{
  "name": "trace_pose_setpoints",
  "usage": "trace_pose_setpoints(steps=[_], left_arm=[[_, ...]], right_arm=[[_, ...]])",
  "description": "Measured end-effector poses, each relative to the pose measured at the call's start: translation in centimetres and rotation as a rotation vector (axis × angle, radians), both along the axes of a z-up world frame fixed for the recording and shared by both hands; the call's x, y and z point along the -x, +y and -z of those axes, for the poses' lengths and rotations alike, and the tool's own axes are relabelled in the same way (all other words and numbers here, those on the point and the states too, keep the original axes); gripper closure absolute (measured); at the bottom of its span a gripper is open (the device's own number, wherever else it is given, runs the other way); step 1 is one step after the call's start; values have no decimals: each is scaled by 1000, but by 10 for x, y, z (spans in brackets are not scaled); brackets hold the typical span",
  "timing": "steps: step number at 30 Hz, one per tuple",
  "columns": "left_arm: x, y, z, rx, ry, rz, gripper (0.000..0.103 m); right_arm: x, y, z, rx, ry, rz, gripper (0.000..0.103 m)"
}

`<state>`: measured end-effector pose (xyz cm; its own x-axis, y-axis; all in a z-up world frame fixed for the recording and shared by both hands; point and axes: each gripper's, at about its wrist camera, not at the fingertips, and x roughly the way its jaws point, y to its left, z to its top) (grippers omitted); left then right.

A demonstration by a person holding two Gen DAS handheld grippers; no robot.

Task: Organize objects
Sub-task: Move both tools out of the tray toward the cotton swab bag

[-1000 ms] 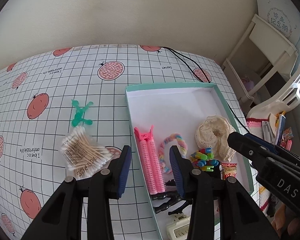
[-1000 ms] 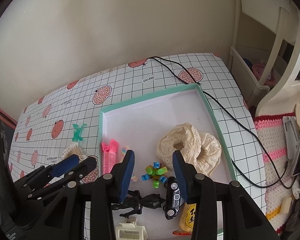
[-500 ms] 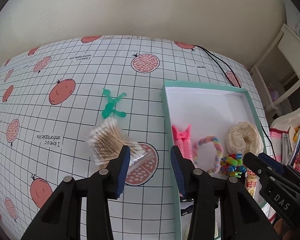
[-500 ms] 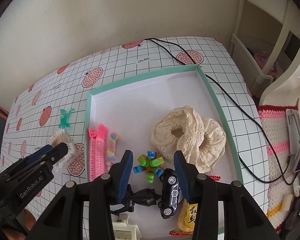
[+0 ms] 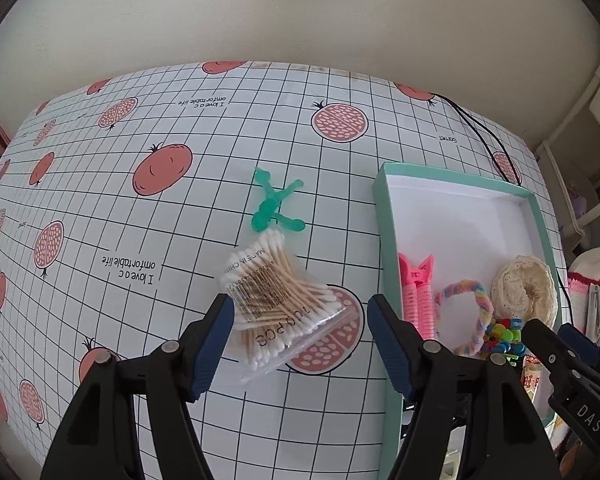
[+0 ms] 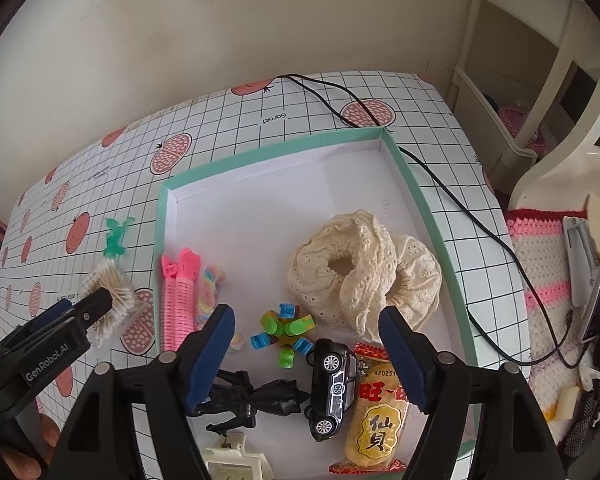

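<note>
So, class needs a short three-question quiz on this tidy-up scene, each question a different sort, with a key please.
1. True or false: the bag of cotton swabs lies inside the teal box.
2. Multiple choice: the green toy figure lies A) in the box, B) on the tablecloth beyond the swabs, C) between closed fingers.
3. Fill in: the left hand-held gripper is ____, its fingers either side of the swabs.

Key: 1 false; 2 B; 3 open.

White tablecloth (image 5: 228,184) with black grid and red pomegranates; mint-green box (image 6: 162,216); pink hair rollers (image 6: 177,300); cream scrunchie (image 6: 360,268).
</note>
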<state>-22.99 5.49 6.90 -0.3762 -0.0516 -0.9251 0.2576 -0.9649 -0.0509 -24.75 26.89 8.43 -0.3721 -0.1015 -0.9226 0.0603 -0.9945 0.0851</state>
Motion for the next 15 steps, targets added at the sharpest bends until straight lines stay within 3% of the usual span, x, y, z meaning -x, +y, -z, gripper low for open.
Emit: trace_pose_setpoints(steps=[2, 3, 7, 9, 15], left_arm=[[-1, -2, 0, 13, 1, -5, 12], [-1, -3, 0, 18, 7, -9, 10], [-1, -6, -1, 29, 15, -22, 10], [-2, -8, -1, 28, 15, -31, 9], [-1, -12, 1, 33, 10, -51, 9]], right_arm=[[0, 1, -1, 2, 2, 4, 20], [0, 2, -1, 5, 3, 5, 18], [0, 2, -1, 7, 10, 6, 10], [0, 2, -2, 6, 16, 3, 2], [1, 1, -2, -3, 22, -3, 0]])
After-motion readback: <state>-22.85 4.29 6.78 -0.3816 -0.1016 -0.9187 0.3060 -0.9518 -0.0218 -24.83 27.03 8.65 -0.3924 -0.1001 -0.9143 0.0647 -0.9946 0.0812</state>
